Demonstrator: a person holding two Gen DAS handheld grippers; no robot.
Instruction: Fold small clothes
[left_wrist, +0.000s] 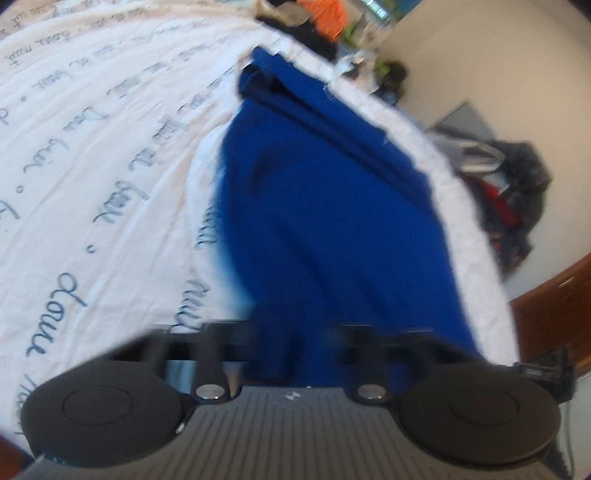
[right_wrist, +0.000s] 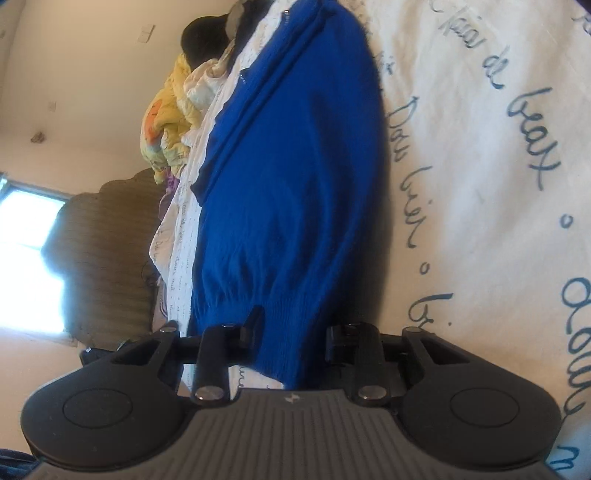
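Both grippers pinch the near hem of the blue sweater (right_wrist: 295, 177): left gripper (left_wrist: 291, 354), right gripper (right_wrist: 291, 343). It lies on the bed sheet (left_wrist: 92, 147). Best to carry both corners together, level, so the fold lands straight.

Sweater (left_wrist: 325, 206) on bedsheet (left_wrist: 92, 166), near its edge — clothes pile (right_wrist: 173, 110) beyond.

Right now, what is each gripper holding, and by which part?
Both hold the same blue knit sweater. The right gripper is shut on its ribbed bottom hem. The left gripper is shut on an edge too; blur hides which part.
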